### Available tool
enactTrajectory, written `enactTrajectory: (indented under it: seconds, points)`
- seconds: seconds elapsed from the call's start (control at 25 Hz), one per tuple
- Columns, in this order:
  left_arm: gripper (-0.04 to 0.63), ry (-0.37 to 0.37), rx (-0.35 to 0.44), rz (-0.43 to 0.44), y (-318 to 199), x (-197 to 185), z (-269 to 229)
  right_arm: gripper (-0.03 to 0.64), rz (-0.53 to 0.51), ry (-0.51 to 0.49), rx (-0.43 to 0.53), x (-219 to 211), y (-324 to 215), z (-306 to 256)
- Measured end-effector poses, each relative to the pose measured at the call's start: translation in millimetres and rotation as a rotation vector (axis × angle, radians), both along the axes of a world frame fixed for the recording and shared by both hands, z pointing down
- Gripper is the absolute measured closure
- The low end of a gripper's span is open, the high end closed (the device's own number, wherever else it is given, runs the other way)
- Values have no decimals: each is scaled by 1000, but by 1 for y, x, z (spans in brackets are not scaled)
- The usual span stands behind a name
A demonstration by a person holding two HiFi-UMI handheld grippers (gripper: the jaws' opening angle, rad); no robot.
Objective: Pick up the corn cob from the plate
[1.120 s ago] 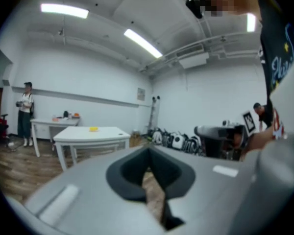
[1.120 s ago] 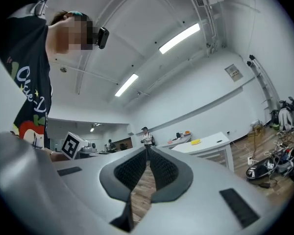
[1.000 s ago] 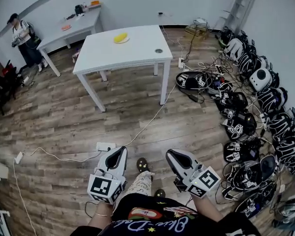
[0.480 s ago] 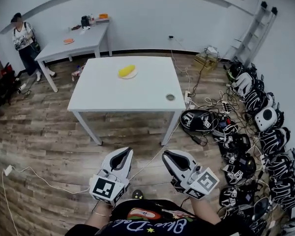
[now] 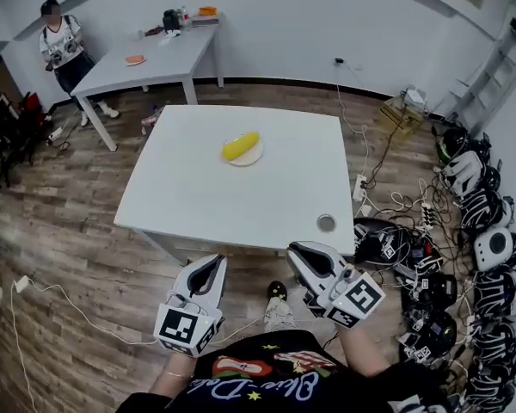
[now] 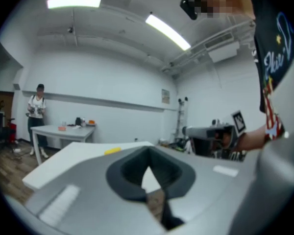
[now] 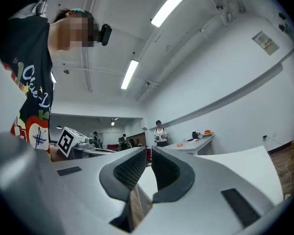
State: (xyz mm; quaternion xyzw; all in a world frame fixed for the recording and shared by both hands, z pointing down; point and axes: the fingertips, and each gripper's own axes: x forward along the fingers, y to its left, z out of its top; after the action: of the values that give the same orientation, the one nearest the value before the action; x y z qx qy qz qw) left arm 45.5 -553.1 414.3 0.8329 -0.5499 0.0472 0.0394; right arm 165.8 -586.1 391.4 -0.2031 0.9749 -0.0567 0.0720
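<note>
A yellow corn cob point(image 5: 241, 145) lies on a small white plate point(image 5: 249, 157) near the far middle of the white table point(image 5: 198, 205). Both grippers hang in front of my body, short of the table's near edge and well apart from the cob. My left gripper point(image 5: 213, 263) is shut with nothing in it, and so is my right gripper point(image 5: 294, 251). The left gripper view shows its own closed left gripper point(image 6: 148, 155) with the corn cob point(image 6: 112, 151) a small yellow streak on the table beyond. In the right gripper view the right gripper point(image 7: 149, 153) is closed and no cob shows.
A small round dark-rimmed object point(image 5: 326, 223) sits near the table's front right corner. A second table point(image 5: 146, 63) with small items stands at the back left, a person point(image 5: 62, 46) beside it. Headsets and cables point(image 5: 486, 231) litter the floor on the right.
The white table has come much nearer and now fills the middle of the head view. Both grippers have moved forward with me, staying side by side and shut.
</note>
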Motion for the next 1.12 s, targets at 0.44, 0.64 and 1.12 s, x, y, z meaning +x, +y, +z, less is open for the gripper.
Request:
enactTrajectory:
  seconds: [0.44,0.64,1.12]
  points:
    - [594,11,89,-217,-159,-30,-26,586,-359,289,269,-98,-255,-12]
    - [594,34,34,-259,-202,-64,-12,435,-582,634,377,-171,-324,55]
    - [594,-14,-169,-385,-217,-131,32,311,-1033,1306,443,-216,-386,216]
